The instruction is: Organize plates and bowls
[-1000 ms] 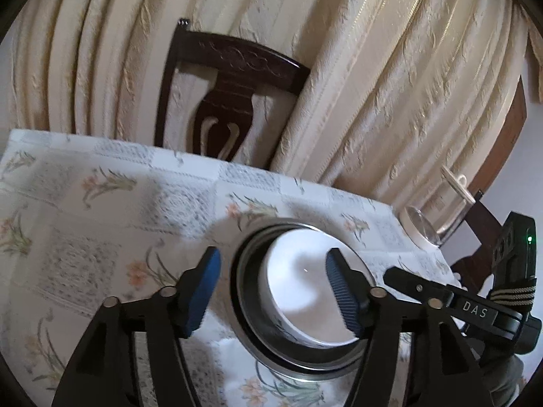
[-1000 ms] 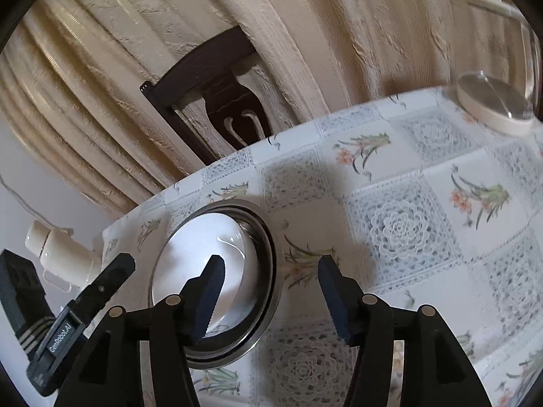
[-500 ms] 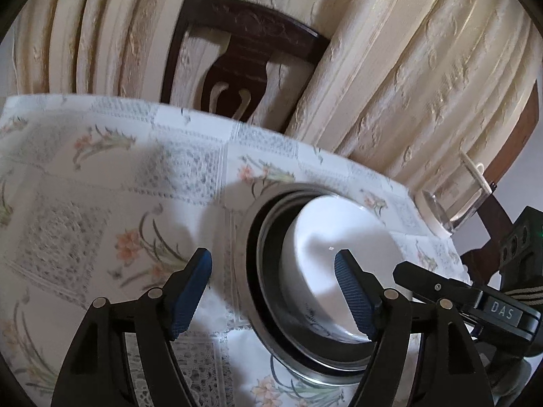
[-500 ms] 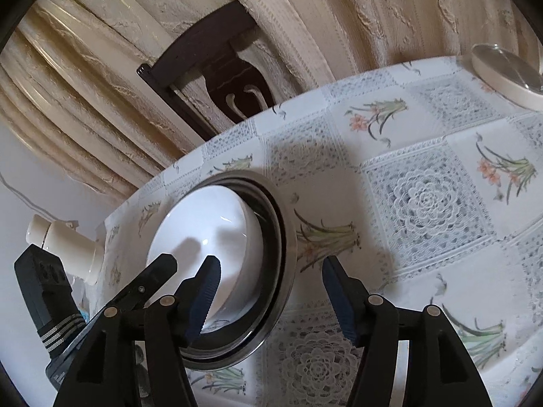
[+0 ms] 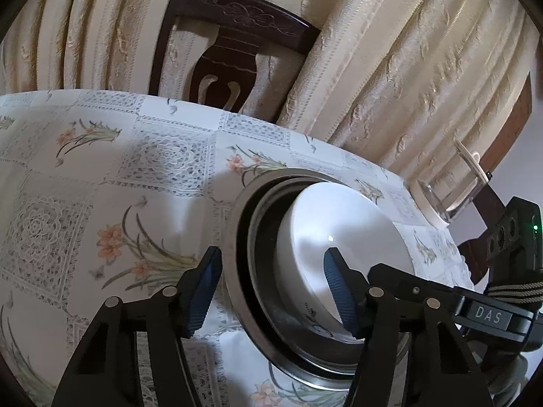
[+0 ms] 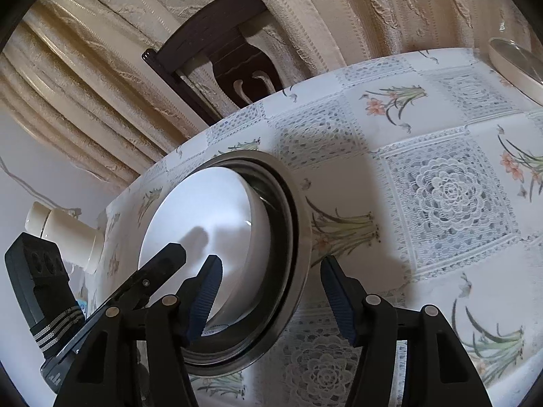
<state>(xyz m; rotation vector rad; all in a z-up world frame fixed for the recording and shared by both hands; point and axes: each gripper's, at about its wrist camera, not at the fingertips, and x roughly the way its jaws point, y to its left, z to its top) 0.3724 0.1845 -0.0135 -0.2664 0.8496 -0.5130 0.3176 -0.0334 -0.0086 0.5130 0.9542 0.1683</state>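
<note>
one white bowl (image 5: 342,237) nested inside one metal plate (image 5: 237,237), the same pair again in the right wrist view as bowl (image 6: 210,224) and plate (image 6: 302,224). one floral tablecloth (image 5: 85,203). one dark wooden chair (image 5: 234,44) in full view behind, plus one more dark piece at the right edge, too cut off to tell. one cream curtain (image 5: 390,68), many folds. one glass-topped round dish (image 6: 519,64) at the far corner. two grippers, left gripper (image 5: 271,288) and right gripper (image 6: 271,296), each with two blue-padded fingers, both pairs parted.
</note>
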